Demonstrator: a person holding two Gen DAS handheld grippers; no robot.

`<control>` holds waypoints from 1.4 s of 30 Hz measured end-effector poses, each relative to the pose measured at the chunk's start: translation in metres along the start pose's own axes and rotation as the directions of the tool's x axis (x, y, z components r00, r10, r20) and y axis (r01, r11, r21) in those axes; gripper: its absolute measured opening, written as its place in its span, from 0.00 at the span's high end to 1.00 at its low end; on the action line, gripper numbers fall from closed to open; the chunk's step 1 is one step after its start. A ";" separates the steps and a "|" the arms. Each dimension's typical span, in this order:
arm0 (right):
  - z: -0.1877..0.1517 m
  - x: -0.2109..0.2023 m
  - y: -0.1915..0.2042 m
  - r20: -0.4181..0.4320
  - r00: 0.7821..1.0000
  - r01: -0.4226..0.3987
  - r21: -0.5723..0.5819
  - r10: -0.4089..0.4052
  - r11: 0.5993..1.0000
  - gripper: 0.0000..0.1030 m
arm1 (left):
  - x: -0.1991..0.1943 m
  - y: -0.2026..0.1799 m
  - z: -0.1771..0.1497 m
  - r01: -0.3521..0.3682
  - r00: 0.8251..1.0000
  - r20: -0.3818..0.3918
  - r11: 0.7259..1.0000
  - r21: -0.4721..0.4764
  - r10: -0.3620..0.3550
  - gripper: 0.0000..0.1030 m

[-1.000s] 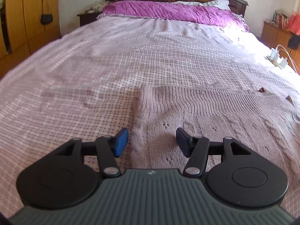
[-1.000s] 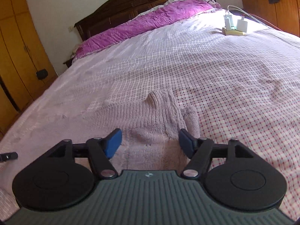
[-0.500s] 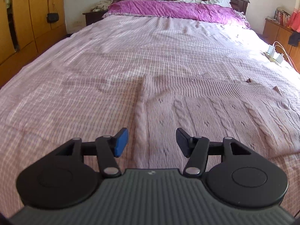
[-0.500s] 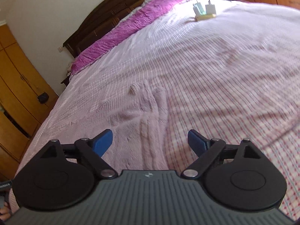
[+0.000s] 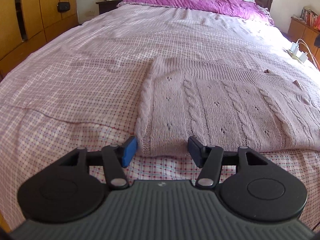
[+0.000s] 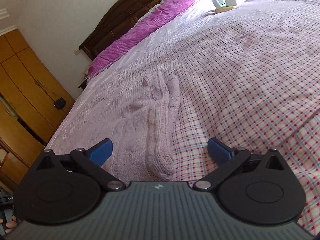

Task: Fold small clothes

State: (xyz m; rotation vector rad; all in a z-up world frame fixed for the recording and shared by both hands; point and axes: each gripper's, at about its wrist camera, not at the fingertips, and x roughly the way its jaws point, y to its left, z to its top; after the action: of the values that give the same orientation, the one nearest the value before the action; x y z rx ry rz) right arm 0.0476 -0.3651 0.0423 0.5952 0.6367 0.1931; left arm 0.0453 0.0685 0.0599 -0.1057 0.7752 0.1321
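knit sweater (image 5: 230,104) flat on bed (image 5: 80,64), just ahead of left gripper (image 5: 162,150)

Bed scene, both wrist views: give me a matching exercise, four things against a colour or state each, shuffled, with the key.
Things:
1. knitted sweater
2. pillow
3. left gripper
4. chargers

States:
A. white, plugged into a strip lying on the bed
B. magenta, along the headboard
C. pale pink, lying flat on the checked sheet
D. open, at the garment's near corner

Pairs: 1-C, 2-B, 3-D, 4-A
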 end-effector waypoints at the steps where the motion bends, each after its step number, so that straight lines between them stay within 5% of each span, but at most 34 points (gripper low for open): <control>1: 0.001 -0.001 0.000 0.003 1.000 -0.006 0.018 0.006 1.000 0.00 | 0.000 0.000 -0.001 -0.001 1.000 0.000 1.000 -0.002 0.001 0.43; 6: 0.005 0.007 0.004 0.002 0.989 -0.148 0.092 0.148 0.985 0.00 | 0.000 -0.001 -0.005 -0.005 1.000 -0.010 1.000 -0.013 0.005 0.43; 10: -0.001 0.018 0.012 0.015 0.987 -0.160 0.086 0.159 0.983 0.00 | 0.001 -0.001 -0.006 -0.012 1.000 -0.024 1.000 -0.010 0.012 0.43; 14: 0.003 0.016 0.008 0.083 0.953 -0.301 0.189 0.291 0.935 0.10 | 0.005 -0.001 -0.009 -0.017 0.999 -0.048 1.000 -0.006 0.016 0.43; 21: -0.004 0.033 -0.001 0.081 0.979 -0.195 0.148 0.185 0.970 0.27 | 0.004 -0.005 -0.008 -0.032 0.998 -0.055 0.999 0.003 0.032 0.43; 25: -0.005 0.039 0.004 0.084 0.985 -0.161 0.096 0.153 0.982 0.28 | 0.003 -0.008 -0.008 -0.046 0.997 -0.064 0.999 0.007 0.046 0.43; 42: 0.000 0.044 -0.013 0.111 0.980 -0.183 0.202 0.163 0.962 0.70 | -0.008 -0.006 -0.008 -0.064 0.995 -0.074 0.998 -0.002 0.063 0.43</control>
State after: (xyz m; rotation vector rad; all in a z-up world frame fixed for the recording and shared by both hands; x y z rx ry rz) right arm 0.0826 -0.3603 0.0129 0.8619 0.5172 0.2618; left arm 0.0352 0.0611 0.0599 -0.0907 0.8529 0.1913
